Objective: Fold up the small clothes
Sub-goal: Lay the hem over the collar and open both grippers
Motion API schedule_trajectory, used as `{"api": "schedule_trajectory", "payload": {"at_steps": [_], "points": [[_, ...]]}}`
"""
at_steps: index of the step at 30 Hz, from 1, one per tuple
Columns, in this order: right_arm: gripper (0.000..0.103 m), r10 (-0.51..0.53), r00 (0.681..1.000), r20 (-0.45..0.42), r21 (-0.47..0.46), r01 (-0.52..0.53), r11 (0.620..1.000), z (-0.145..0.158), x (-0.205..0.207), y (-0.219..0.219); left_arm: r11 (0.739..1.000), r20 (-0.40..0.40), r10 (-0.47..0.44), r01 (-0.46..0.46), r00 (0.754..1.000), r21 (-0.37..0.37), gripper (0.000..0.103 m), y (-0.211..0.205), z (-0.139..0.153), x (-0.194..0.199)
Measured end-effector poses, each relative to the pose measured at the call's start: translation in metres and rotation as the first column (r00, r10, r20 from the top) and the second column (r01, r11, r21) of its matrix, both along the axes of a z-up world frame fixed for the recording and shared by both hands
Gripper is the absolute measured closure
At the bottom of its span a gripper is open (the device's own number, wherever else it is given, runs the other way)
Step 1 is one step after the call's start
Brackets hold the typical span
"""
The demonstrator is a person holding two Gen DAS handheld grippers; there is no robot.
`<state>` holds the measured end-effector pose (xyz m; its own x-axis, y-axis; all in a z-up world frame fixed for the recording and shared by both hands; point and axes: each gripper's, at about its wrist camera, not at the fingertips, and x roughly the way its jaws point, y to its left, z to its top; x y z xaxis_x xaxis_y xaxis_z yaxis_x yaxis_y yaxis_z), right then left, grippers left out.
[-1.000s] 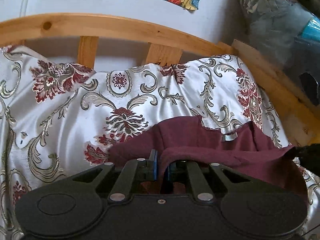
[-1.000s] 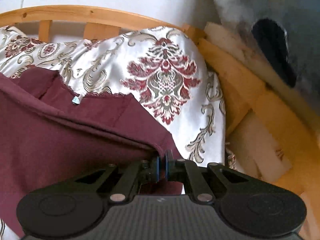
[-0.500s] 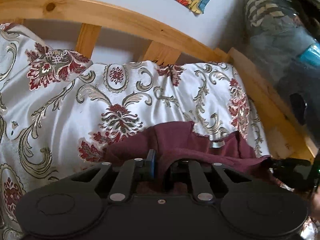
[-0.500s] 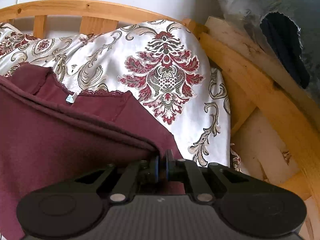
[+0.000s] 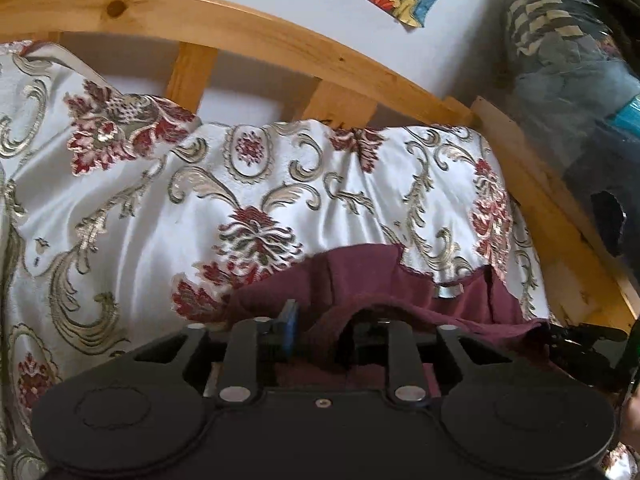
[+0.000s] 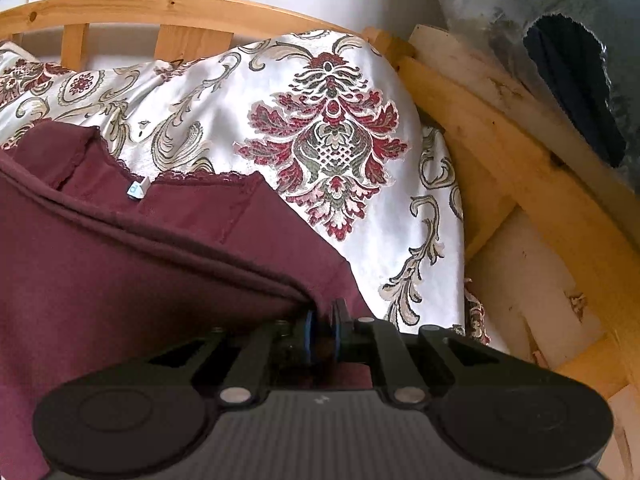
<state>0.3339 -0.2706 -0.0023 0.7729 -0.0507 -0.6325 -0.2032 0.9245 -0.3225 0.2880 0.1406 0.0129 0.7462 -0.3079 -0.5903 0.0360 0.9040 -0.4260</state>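
Observation:
A maroon garment (image 5: 360, 276) lies on a white satin bedspread (image 5: 160, 220) with red and gold flowers. Its lace-trimmed edge and small label (image 5: 450, 290) face the headboard. My left gripper (image 5: 324, 324) is at the garment's near left edge and its jaws are opening. A fold of the cloth hangs loose between them and hides the right finger. In the right wrist view the garment (image 6: 120, 280) fills the lower left, folded over itself, label (image 6: 136, 190) showing. My right gripper (image 6: 322, 320) is at its right corner; its jaws are opening, a slim gap between the blue pads.
A slatted pine headboard (image 5: 240, 28) runs behind the bedspread (image 6: 240, 92) against a white wall. A wooden side rail (image 6: 520, 160) borders the bed on the right. Beyond it stands a clear plastic bag of clothes (image 5: 568, 60).
Both grippers' jaws have parted, the left one more widely, and the cloth they pinched now sits loose. The left gripper shifted a little leftwards; the right stayed in place.

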Motion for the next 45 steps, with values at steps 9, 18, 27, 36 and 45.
{"api": "schedule_trajectory", "payload": {"at_steps": [9,18,27,36,45], "points": [[0.068,-0.048,0.999,0.02,0.073,0.046,0.996,-0.004,-0.006,-0.017,0.979,0.073,0.028,-0.042,0.997,0.2,0.032,0.0,0.015,-0.006],[0.016,-0.061,0.996,0.06,0.125,0.053,0.991,-0.005,-0.045,-0.029,0.945,0.011,-0.008,0.004,1.0,0.328,0.017,-0.029,-0.009,-0.01],[0.001,-0.118,0.982,0.148,0.029,0.115,0.993,-0.019,-0.077,-0.024,0.848,-0.045,0.056,-0.024,0.997,0.529,0.013,-0.046,-0.042,-0.008],[0.0,0.172,0.97,0.17,0.084,-0.188,0.979,-0.007,-0.068,0.032,0.937,-0.124,0.162,-0.113,0.979,0.331,0.001,-0.024,-0.028,-0.025],[0.0,0.352,0.931,0.096,-0.091,-0.344,0.934,-0.028,-0.024,0.127,0.927,-0.194,0.186,-0.107,0.963,0.358,0.001,-0.013,-0.042,-0.051]]}}
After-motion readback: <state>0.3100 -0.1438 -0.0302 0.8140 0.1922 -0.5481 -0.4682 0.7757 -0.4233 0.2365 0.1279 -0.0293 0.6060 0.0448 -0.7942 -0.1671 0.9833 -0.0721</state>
